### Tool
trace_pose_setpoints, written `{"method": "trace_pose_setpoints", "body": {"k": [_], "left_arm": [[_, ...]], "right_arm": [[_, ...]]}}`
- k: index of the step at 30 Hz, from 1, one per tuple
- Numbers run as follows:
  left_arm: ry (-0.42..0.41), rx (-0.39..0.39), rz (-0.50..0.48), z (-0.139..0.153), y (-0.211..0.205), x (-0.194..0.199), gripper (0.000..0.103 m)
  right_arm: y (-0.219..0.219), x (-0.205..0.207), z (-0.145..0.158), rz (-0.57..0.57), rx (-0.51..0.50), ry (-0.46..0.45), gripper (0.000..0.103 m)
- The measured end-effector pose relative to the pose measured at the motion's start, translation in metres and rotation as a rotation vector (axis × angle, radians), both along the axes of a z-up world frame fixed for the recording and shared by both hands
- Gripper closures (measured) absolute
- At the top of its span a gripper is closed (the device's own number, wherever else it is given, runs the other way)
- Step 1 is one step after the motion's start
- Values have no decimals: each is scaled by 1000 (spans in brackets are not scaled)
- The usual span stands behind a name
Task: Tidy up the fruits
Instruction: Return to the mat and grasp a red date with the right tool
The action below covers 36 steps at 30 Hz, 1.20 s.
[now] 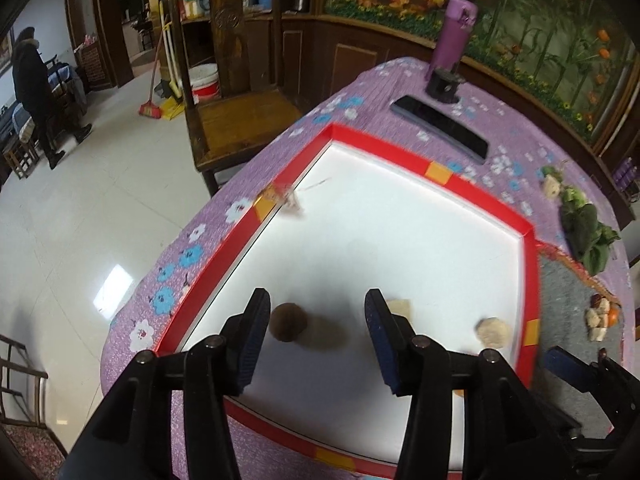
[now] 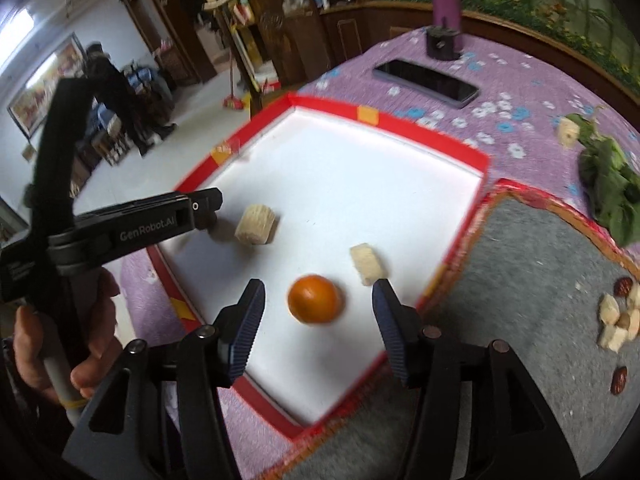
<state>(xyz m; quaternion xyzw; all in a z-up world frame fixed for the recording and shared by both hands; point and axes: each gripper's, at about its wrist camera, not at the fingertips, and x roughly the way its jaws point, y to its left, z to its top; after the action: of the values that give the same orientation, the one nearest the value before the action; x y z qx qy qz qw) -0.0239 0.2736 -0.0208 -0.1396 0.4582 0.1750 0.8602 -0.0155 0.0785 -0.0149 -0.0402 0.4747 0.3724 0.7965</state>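
A red-rimmed white tray [image 1: 436, 174] lies on the purple flowered tablecloth; it also shows in the right wrist view [image 2: 452, 142]. My left gripper [image 1: 316, 322] is open above the tray, with a brown round fruit [image 1: 289, 322] between its fingers and two pale corn-like pieces [image 1: 493, 332] to its right. My right gripper [image 2: 318, 312] is open, with an orange [image 2: 315, 299] between its fingers on the tray. Two pale pieces [image 2: 256, 225] [image 2: 368, 264] lie beyond it. The left gripper's body [image 2: 132, 226] reaches over the tray's left edge.
A grey mat [image 2: 520, 340] right of the tray holds pale chunks [image 2: 618, 322] and red dates [image 2: 619, 380]. Green leaves [image 2: 612, 188], a phone [image 2: 426, 82] and a purple bottle [image 1: 454, 36] are on the cloth. A wooden chair [image 1: 236, 120] stands beyond the table.
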Motion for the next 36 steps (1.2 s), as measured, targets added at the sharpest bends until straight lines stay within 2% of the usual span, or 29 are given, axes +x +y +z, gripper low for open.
{"method": "trace_pose_setpoints", "body": {"k": [5,7,11,13,17,21,25,32,36], "left_arm": [[-30,9,-68,14,-28,7,53],[-36,12,-118,17,-49,13,53],[-43,5,-247,19,-103,28,53],[-34,8,-327,18,-136,38,53],[4,-42,-494,7,-205,57,53],[40,-53,-604,-6,-256,74,52],[64,-49,-666,-16,-289,86,54],[105,-65,-672,-35,-308,98,55],[89,-90,-681,-34,-314,100,54]], "right_arm": [[-58,-10,14,-105,41,-66,46],[-89,-8,11,-174,41,-57,55],[-168,-2,-5,-358,5,-25,56],[-199,2,-13,-428,-14,-2,56],[-250,12,-23,-524,-59,25,56],[-264,19,-29,-499,-95,22,56],[-266,28,-37,-463,-110,22,56],[-262,45,-47,-382,-100,39,56],[-260,52,-54,-344,-98,60,56]]}}
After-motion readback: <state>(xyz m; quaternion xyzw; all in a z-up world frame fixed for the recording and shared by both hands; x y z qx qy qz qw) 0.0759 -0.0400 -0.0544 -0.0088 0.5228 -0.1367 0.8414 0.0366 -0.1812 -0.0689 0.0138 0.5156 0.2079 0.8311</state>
